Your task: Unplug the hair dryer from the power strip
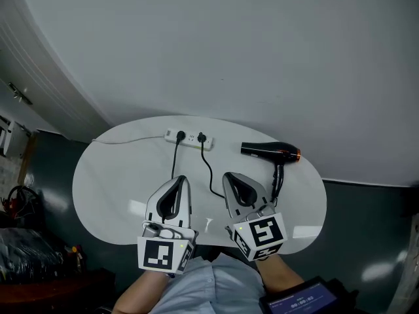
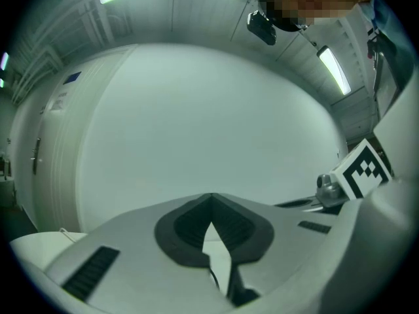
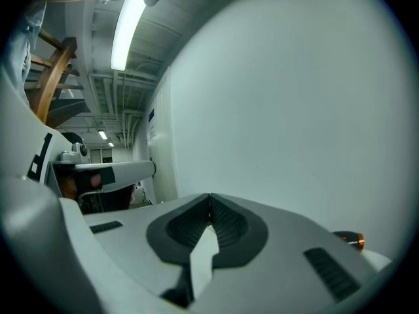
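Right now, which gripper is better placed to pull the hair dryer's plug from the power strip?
Probably right: right gripper sits beside the cord running to the dryer's plug; left gripper faces the other plug. Both are shut.

Table (image 1: 111,188): smooth white top, glossy, catches reflections. Power strip (image 1: 190,138): white plastic. Hair dryer (image 1: 268,151): black plastic with a slight sheen, coppery metallic ring at one end. Left gripper (image 1: 181,178) and right gripper (image 1: 229,175): matt pale-grey plastic shells, black ribbed pads (image 2: 186,224).
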